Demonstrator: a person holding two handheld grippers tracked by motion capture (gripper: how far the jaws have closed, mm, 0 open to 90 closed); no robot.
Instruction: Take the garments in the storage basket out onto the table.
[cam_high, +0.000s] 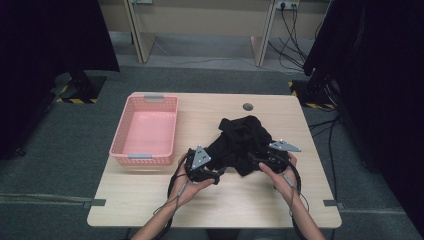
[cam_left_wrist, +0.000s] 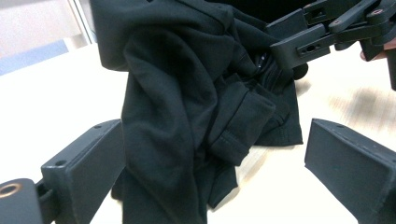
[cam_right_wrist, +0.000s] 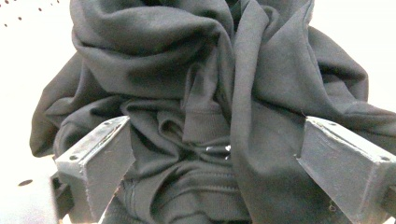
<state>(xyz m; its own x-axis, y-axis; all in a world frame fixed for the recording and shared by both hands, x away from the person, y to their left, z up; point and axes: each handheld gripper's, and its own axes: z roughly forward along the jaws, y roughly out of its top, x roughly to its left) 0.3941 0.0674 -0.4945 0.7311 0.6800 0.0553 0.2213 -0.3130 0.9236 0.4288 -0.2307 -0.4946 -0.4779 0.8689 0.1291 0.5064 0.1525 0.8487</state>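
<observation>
A crumpled black garment (cam_high: 240, 137) lies in a heap on the middle of the wooden table (cam_high: 150, 195). My left gripper (cam_high: 217, 175) sits at its near left edge, held in a hand. In the left gripper view the jaws of this gripper (cam_left_wrist: 215, 140) stand wide apart, with folds of the garment (cam_left_wrist: 187, 84) lying between them on the table. My right gripper (cam_high: 252, 159) is at the heap's near right edge and shows as black linkage (cam_left_wrist: 299, 46) beyond the cloth. Its jaws (cam_right_wrist: 215, 135) are open too, with bunched cloth (cam_right_wrist: 187, 70) between them.
An empty pink plastic basket (cam_high: 175, 130) stands on the table's left half, beside the garment. A small round grommet (cam_high: 248, 106) sits near the far edge. Bare tabletop runs along the front. Dark curtains and stands flank the table on the floor.
</observation>
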